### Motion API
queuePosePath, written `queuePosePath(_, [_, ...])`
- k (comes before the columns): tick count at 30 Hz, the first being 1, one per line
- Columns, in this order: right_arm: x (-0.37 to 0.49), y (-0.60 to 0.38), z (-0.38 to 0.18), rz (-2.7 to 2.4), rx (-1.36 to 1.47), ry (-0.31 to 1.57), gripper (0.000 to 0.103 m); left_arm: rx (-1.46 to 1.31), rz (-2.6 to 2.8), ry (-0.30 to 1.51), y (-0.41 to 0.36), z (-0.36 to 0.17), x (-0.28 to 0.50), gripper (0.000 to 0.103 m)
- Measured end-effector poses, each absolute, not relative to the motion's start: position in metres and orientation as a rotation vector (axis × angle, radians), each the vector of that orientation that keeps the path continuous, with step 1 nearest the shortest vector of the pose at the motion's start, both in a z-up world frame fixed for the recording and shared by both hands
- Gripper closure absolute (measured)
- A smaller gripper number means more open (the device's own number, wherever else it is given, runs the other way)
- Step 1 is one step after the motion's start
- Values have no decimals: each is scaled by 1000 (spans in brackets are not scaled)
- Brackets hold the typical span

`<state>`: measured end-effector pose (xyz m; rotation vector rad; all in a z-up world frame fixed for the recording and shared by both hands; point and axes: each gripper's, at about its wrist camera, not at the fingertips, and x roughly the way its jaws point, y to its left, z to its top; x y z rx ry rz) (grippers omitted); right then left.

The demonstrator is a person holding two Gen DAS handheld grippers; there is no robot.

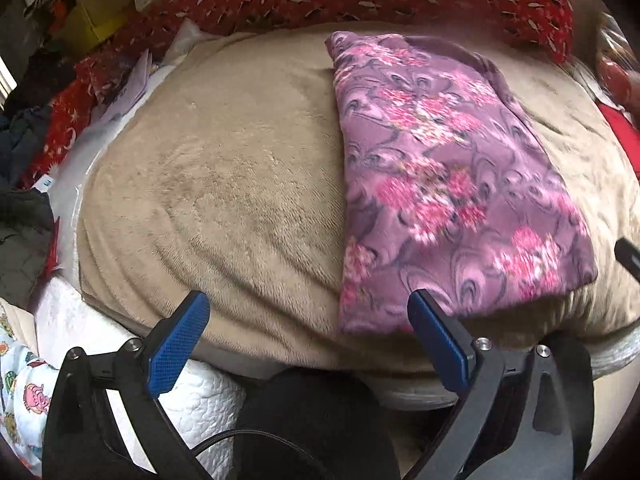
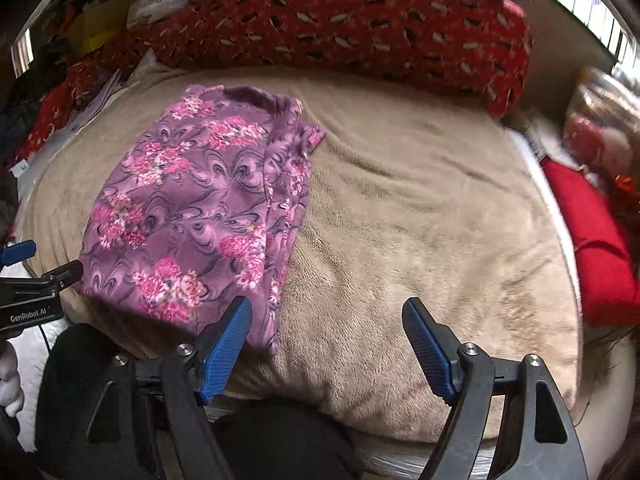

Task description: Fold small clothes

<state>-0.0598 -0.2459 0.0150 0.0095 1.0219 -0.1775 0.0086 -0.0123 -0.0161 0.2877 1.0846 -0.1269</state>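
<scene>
A purple garment with pink flowers (image 1: 444,176) lies folded into a long strip on a beige blanket (image 1: 224,184). It also shows in the right wrist view (image 2: 196,208). My left gripper (image 1: 308,304) is open and empty just above the blanket's near edge, with its right finger next to the garment's near left corner. My right gripper (image 2: 326,312) is open and empty, with its left finger over the garment's near right corner. The left gripper's body shows at the left edge of the right wrist view (image 2: 28,288).
A long red patterned bolster (image 2: 360,28) lies along the far side of the blanket (image 2: 420,220). A red cushion (image 2: 596,248) sits at the right. Piled clothes and a yellow box (image 1: 96,16) crowd the far left. White quilted bedding (image 1: 88,320) lies at the near left.
</scene>
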Motion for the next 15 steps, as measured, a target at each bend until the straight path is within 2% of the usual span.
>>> queuePosePath(15, [-75, -221, 31, -170, -19, 929, 24, 268, -184, 1054, -16, -7, -23, 3])
